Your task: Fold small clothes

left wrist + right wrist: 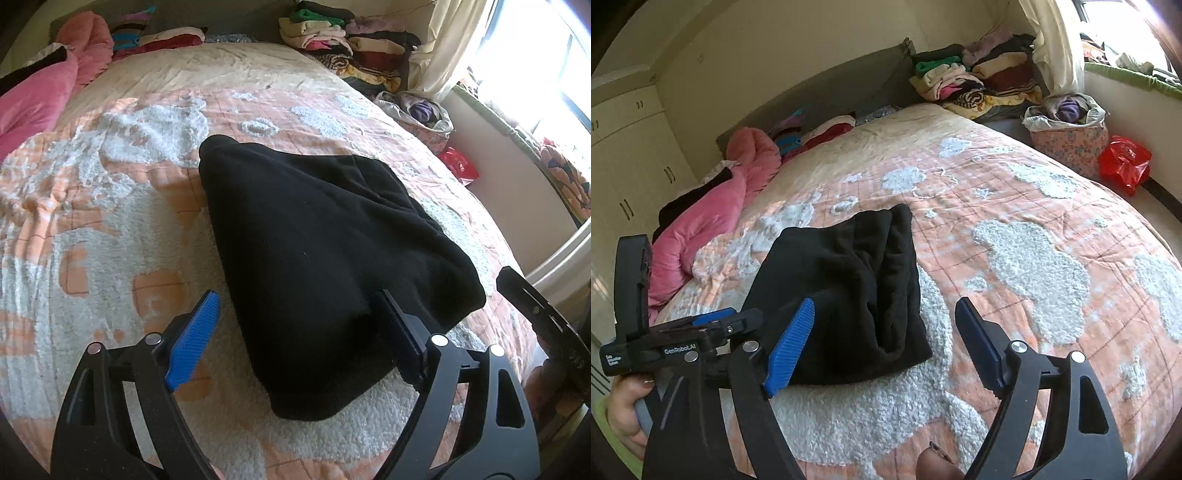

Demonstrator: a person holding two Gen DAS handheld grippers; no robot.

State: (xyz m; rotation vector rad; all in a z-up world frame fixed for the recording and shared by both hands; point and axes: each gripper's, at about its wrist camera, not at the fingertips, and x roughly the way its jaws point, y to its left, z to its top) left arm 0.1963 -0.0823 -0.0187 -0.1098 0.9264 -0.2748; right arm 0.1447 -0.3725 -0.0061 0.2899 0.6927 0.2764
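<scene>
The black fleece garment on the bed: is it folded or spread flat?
Folded. The black fleece garment lies as a compact bundle with doubled layers along its edge, on the orange-and-white bedspread.

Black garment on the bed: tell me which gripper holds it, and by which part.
Neither. The black garment lies folded on the bedspread. The left gripper and right gripper both stand open, pads off the cloth.

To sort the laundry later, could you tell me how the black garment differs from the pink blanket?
The black garment is folded flat mid-bed; the pink blanket lies bunched along the bed's far edge. The black garment is smaller and plain dark; the pink blanket is bulkier, brighter. Both rest on the bedspread.
</scene>
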